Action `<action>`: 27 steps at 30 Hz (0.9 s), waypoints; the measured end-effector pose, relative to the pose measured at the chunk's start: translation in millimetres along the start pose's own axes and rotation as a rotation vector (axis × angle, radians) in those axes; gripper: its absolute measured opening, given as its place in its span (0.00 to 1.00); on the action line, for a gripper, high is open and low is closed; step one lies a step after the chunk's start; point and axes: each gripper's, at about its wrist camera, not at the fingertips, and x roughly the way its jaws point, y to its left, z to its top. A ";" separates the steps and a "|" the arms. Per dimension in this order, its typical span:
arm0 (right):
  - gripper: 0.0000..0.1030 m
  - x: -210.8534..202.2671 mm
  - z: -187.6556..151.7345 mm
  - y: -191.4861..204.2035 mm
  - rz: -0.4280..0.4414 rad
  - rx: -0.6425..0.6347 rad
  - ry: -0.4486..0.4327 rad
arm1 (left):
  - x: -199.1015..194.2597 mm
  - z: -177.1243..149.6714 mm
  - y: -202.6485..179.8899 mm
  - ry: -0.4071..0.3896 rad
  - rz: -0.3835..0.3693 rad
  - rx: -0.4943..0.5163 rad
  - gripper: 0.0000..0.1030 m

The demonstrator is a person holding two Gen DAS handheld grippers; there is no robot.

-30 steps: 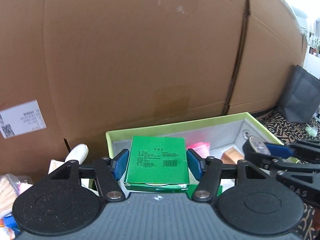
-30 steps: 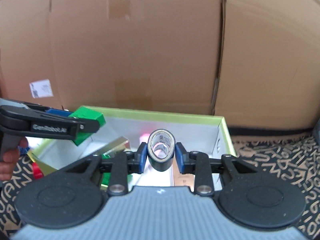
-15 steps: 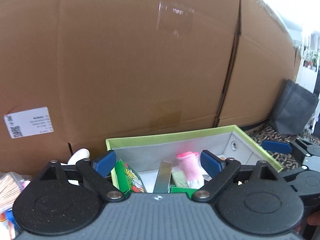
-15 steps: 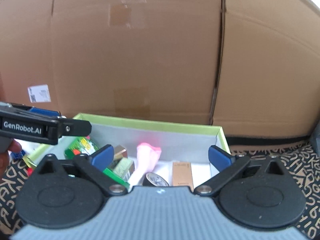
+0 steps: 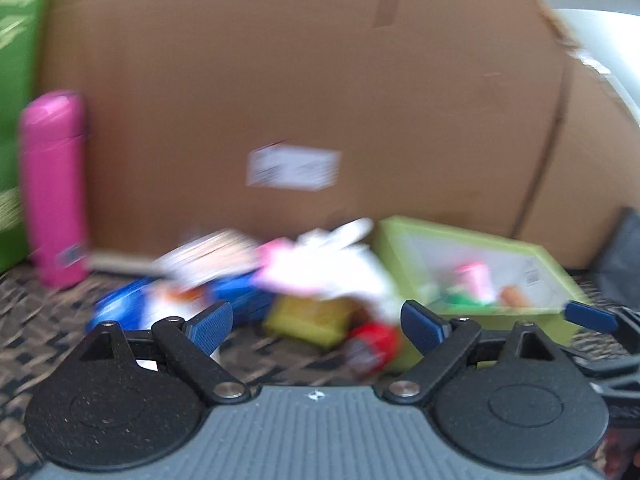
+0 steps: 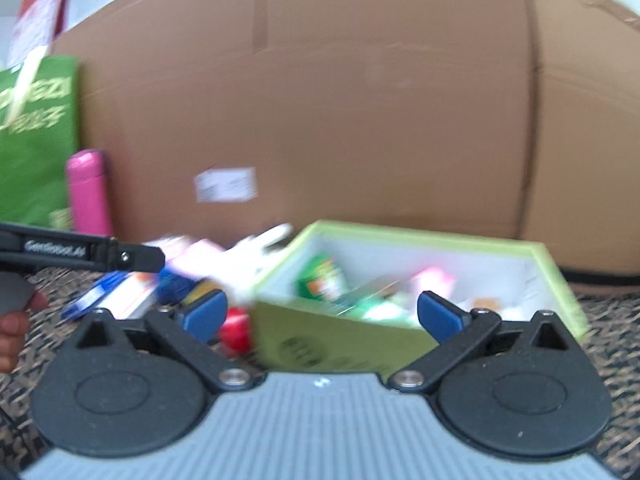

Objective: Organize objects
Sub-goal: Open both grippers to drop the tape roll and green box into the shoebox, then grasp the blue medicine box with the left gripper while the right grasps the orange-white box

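A light green open box [image 5: 476, 236] [image 6: 336, 344] stands on the patterned cloth and holds several items, among them a green packet [image 6: 322, 280] and a pink tube [image 5: 474, 276]. A blurred pile of loose objects [image 5: 280, 276] [image 6: 180, 276] lies left of the box, with a red item [image 5: 372, 344] [image 6: 236, 330] at its near edge. My left gripper [image 5: 316, 324] is open and empty, above the pile. My right gripper [image 6: 322, 314] is open and empty, in front of the box. The left gripper also shows from the side in the right wrist view [image 6: 92, 254].
A big brown cardboard wall [image 5: 320, 100] [image 6: 340, 128] stands behind everything. A tall pink bottle [image 5: 54, 188] [image 6: 88, 194] and a green carton [image 6: 36, 140] stand at the far left. A dark bag [image 5: 620, 256] sits at the right edge.
Both grippers let go of their loads, the green box and the tape roll, into the light green box, then opened wide. Both have since pulled back and swung left toward the pile.
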 end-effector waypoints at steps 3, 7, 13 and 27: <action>1.00 13.4 -11.2 32.0 0.059 -0.028 0.044 | 1.9 -7.7 42.2 0.024 0.107 -0.045 0.92; 1.00 27.2 -17.6 68.9 0.122 -0.046 0.098 | 11.0 -12.9 86.5 0.059 0.217 -0.059 0.92; 1.00 43.4 -22.0 109.9 0.173 -0.087 0.143 | 39.7 -19.9 131.2 0.135 0.219 -0.165 0.79; 0.93 150.8 -10.7 209.4 0.196 -0.139 0.256 | 40.8 -6.9 171.4 0.112 0.283 -0.221 0.74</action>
